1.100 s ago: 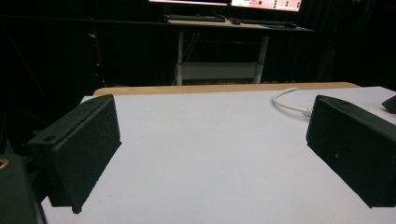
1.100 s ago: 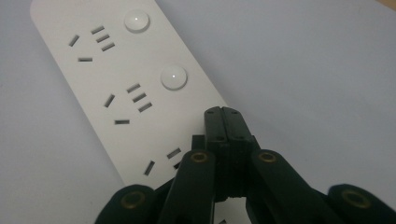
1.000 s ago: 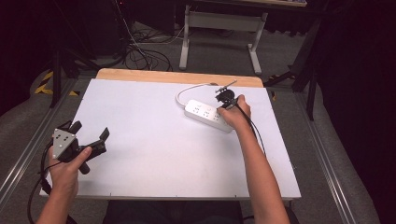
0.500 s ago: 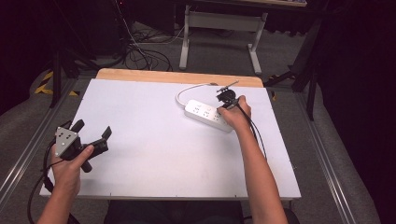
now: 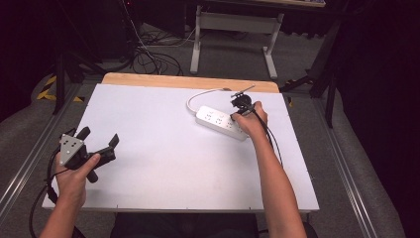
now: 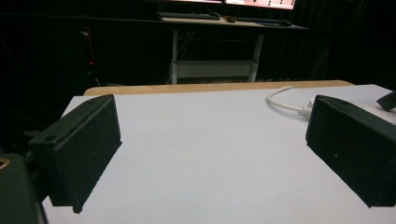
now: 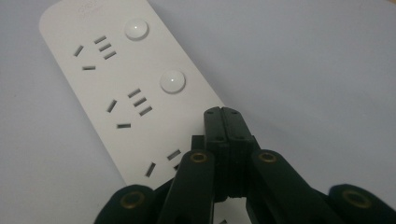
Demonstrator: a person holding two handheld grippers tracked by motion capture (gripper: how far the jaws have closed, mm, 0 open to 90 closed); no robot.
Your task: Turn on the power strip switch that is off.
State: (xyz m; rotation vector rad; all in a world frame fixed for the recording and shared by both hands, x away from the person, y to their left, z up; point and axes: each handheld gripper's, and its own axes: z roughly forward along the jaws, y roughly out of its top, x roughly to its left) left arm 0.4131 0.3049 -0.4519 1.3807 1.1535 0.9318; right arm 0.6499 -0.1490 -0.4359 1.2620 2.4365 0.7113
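Observation:
A white power strip lies on the white table at the right rear, its white cable curling off to the left. My right gripper is shut, and its tips rest on the strip's near end. In the right gripper view the closed tips sit on the power strip just below two round buttons. My left gripper is held open above the table's front left, with nothing between its jaws. In the left gripper view, the left gripper frames bare table, with the strip's cable far off.
A wooden strip runs along the table's far edge. Behind it stand a white metal frame and loose cables on the floor. Metal rails flank the table.
My left gripper has drifted slightly to the right, still open. The right gripper and the power strip have stayed put.

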